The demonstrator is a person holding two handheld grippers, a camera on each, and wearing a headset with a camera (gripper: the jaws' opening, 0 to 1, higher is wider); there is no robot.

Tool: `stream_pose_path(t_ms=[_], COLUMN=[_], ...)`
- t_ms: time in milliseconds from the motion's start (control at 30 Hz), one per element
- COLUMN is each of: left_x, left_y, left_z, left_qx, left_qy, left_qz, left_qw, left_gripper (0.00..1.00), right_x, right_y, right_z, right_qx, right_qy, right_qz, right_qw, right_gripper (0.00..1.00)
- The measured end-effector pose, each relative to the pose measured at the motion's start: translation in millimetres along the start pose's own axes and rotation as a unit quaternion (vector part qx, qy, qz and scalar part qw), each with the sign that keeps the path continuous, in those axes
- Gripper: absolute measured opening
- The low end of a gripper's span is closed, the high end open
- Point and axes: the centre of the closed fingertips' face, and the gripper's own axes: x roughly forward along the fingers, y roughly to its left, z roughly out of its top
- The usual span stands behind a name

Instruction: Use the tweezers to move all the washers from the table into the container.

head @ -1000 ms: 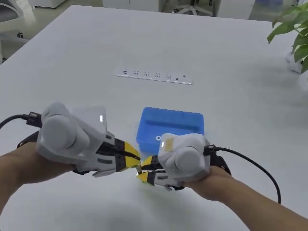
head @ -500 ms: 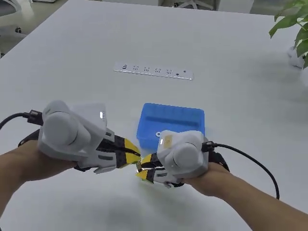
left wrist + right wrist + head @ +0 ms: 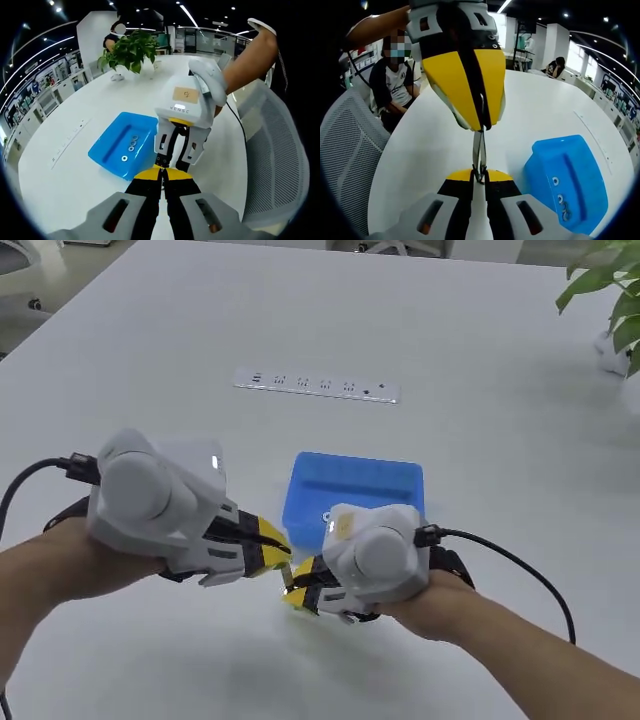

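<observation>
Tweezers (image 3: 479,150) bridge both grippers above the worktop (image 3: 470,350), beside the blue container (image 3: 582,160). Left gripper (image 3: 163,171) clamps one end, right gripper (image 3: 479,178) the other. Washers (image 3: 555,180) in container.

My left gripper (image 3: 278,550) has lifted slightly; my right gripper (image 3: 295,592), sharing the thin metal tweezers (image 3: 479,150), has crept farther, overlapping the near rim of the blue plastic container (image 3: 355,480).

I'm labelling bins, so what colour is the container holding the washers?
The container is solid bright blue; the left gripper view shows it best.
</observation>
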Motion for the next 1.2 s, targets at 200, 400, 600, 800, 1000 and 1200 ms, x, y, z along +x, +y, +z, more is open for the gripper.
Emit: stream_pose_path(t_ms=[200, 400, 600, 800, 1000, 1200], left_x=[-0.7, -5.4, -11.4, -18.5, -24.1, -30.2], left_y=[-3.6, -3.7, -2.5, 0.7, 4.0, 8.1], left_z=[5.6, 16.7, 27.2, 36.3, 43.8, 55.2], left_qx=[0.011, 0.02, 0.026, 0.029, 0.036, 0.04], left_qy=[-0.001, -0.009, -0.016, -0.018, -0.017, -0.02], left_qz=[-0.002, 0.0, 0.005, 0.013, 0.018, 0.023], left_qw=[0.9999, 0.9998, 0.9995, 0.9993, 0.999, 0.9987], left_gripper=[0.05, 0.05, 0.05, 0.05, 0.05, 0.05], right_x=[-5.1, -14.3, -23.8, -32.2, -40.3, -50.1], right_y=[0.1, -3.7, -7.7, -10.8, -15.0, -20.4], right_z=[1.6, 7.5, 16.4, 24.1, 30.0, 39.7], right_qx=[-0.001, -0.008, -0.018, -0.02, -0.021, -0.017], right_qy=[-0.002, -0.006, -0.006, -0.008, -0.01, -0.02], right_qz=[-0.001, -0.009, -0.016, -0.018, -0.025, -0.033], right_qw=[1.0, 0.9999, 0.9997, 0.9996, 0.9994, 0.9991], right_gripper=[0.09, 0.09, 0.09, 0.09, 0.09, 0.09])
